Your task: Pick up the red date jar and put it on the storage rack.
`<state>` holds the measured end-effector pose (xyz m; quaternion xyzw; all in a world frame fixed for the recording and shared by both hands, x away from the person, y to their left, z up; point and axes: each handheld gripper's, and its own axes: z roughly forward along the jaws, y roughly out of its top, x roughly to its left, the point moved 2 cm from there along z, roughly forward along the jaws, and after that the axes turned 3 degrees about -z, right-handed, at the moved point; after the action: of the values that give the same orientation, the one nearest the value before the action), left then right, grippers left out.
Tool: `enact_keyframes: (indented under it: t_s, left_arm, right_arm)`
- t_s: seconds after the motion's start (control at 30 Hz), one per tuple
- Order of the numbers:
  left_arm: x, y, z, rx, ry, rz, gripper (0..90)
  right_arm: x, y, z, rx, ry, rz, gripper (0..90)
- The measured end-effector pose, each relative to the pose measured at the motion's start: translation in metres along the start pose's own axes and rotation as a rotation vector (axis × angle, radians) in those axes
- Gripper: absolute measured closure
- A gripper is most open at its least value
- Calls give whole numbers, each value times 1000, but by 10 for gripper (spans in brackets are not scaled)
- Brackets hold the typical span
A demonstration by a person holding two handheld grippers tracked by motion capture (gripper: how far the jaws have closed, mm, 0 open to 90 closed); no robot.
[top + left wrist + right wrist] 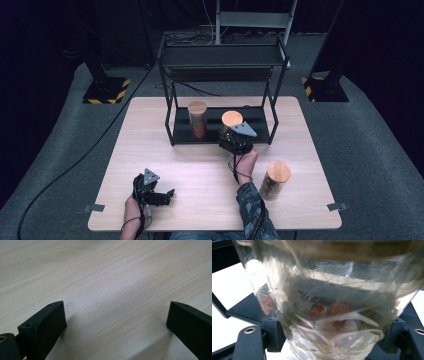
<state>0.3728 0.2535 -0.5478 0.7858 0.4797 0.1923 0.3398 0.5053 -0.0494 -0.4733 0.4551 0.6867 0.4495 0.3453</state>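
Table (150, 130): pale wood board bearing everything; I sat at its near edge with both forearms coming in over it
Rack (170, 107): black two-tier frame at the far middle of the table, its low shelf level with my reach, which I judged to be why the jars were going there
Jar on the shelf (198, 120): cork-lidded glass jar with reddish contents, upright on the left part of the low shelf
Jar in my grip (231, 122): second cork-lidded jar, at the right part of the low shelf just right of the first one; whether its base was resting on the shelf I could not tell
Waiting jar (275, 180): third cork-lidded jar, upright on the table to the near right, beside my right forearm, well apart from the rack
Right gripper (235, 142): closed around the glass wall of the jar in my grip; in the right gripper view its jaws pressed either side of the jar's lower body (332, 315), red pieces showing through the glass; I held it low so the lid stayed clear
Left gripper (161, 195): parked at the near left of the table, jaws spread wide and holding nothing; in the left gripper view bare wood lay between them, kept out of the way
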Motion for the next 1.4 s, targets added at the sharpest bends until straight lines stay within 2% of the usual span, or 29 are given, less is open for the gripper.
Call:
enact_keyframes:
  t_s: [1.4]
  left_arm:
    - [0,0,0,-3,-1,-3,19]
  right_arm:
    - [-3,17,25,16,-1,-8,244]
